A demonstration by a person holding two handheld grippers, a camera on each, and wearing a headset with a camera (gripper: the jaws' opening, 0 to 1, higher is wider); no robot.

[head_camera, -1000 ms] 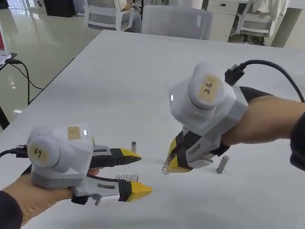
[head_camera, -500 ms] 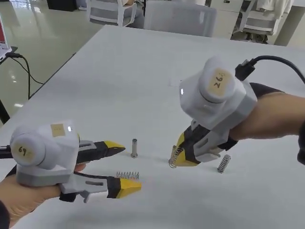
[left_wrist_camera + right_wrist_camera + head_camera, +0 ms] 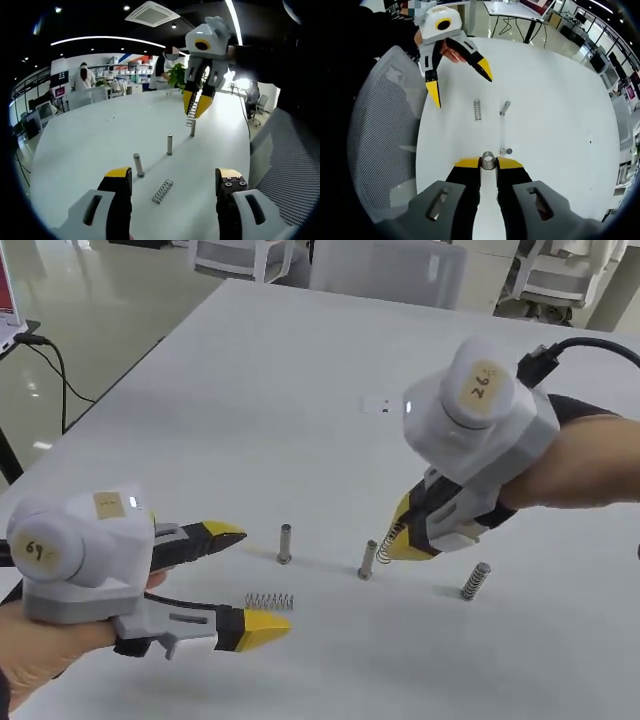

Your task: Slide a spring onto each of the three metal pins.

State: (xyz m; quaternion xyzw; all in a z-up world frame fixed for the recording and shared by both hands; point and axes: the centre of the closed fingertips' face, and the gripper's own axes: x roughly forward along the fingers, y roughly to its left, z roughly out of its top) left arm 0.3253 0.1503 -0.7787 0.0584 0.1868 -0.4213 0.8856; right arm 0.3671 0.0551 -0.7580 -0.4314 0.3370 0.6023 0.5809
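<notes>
Right gripper (image 3: 400,545) pinches a spring (image 3: 489,161) close by a pin (image 3: 368,559); next, probably centre and lower it. Left gripper (image 3: 252,576) gapes, empty.

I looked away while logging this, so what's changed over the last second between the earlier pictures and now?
The right claw, shut on a spring, rose and shifted right, uncovering a second pin; its spring now hangs by that pin's top. Unchanged: the left claw open near the loose spring, the left pin, the spring lying at right.
</notes>
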